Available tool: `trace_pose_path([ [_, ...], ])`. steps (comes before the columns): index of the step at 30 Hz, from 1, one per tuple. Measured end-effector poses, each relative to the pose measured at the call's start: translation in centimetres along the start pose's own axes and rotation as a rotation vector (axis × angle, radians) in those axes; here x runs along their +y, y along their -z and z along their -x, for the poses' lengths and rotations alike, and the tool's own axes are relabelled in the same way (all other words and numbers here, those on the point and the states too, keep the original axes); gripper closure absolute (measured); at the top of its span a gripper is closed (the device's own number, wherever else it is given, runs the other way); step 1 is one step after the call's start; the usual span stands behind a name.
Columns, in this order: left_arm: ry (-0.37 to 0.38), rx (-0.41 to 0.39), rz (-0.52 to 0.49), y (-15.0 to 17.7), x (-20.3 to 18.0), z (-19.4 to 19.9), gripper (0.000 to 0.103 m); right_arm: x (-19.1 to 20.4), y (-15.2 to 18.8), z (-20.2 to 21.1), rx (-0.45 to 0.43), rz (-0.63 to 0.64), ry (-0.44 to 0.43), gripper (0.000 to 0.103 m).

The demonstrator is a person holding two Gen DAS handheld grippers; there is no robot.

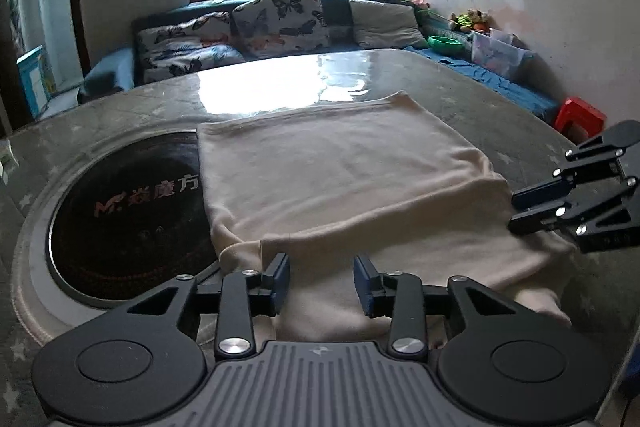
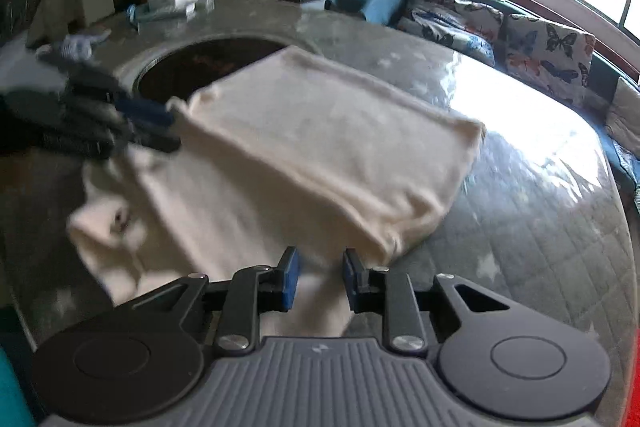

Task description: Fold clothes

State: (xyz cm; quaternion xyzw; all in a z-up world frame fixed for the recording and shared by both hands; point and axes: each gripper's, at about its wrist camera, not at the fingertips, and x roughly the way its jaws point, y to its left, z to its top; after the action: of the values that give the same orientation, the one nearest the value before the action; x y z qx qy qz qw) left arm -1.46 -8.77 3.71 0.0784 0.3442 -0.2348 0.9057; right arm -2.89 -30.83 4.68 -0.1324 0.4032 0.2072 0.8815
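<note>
A dark round hob (image 1: 128, 215) is set into the counter (image 1: 460, 83) at the left, partly covered by the folded cream garment (image 1: 340, 171). The left tool (image 1: 322, 281) is spread above its near edge, gripping nothing. The right tool (image 2: 320, 281), jaws slightly parted, hovers over the cloth's right corner.

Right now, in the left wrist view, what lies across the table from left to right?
Round black hotplate → cream garment, folded → right gripper at the garment's right edge.
</note>
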Motion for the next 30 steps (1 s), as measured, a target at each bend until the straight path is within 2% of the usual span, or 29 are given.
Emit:
trace_pose_path([
  [5, 0.013, -0.004, -0.053, 1.3, -0.4, 2.2, 0.065, -0.2, 0.6, 1.2, 0.011, -0.013, 0.013, 0.08],
  [8, 0.041, 0.008, -0.095, 2.3, -0.5, 3.6, 0.065, 0.0, 0.4, 1.9, -0.028, -0.016, 0.012, 0.08],
  [14, 0.066, 0.013, -0.292, 4.6, -2.7, 5.8, 0.056, 0.9, 0.7, 1.0, -0.001, 0.011, -0.006, 0.08],
  [18, 0.059, 0.0, -0.393, 5.5, -4.4, 5.1, 0.056, 1.3, 0.9, 1.7, -0.004, 0.017, -0.002, 0.079],
  [23, 0.067, -0.038, -0.442, 5.7, -5.7, 4.0, 0.056, 2.2, 1.3, 3.2, -0.004, 0.09, 0.034, 0.077],
  [24, 0.068, -0.043, -0.448, 5.7, -5.8, 3.9, 0.063, 2.4, 1.4, 3.5, -0.005, 0.111, 0.042, 0.074],
  [25, 0.073, -0.047, -0.447, 5.5, -5.8, 3.8, 0.073, 2.6, 1.6, 3.8, -0.008, 0.132, 0.045, 0.07],
  [26, 0.08, -0.051, -0.44, 5.3, -5.7, 3.7, 0.076, 2.8, 1.7, 4.0, -0.011, 0.154, 0.046, 0.068],
  [28, 0.091, -0.06, -0.416, 4.8, -5.3, 3.7, 0.09, 3.3, 1.9, 4.5, -0.015, 0.196, 0.032, 0.063],
  [29, 0.096, -0.066, -0.403, 4.4, -5.0, 3.7, 0.09, 3.6, 2.0, 4.6, -0.015, 0.219, 0.023, 0.061],
  [30, 0.099, -0.073, -0.39, 4.0, -4.7, 3.8, 0.091, 4.0, 2.2, 4.6, -0.016, 0.247, 0.013, 0.053],
])
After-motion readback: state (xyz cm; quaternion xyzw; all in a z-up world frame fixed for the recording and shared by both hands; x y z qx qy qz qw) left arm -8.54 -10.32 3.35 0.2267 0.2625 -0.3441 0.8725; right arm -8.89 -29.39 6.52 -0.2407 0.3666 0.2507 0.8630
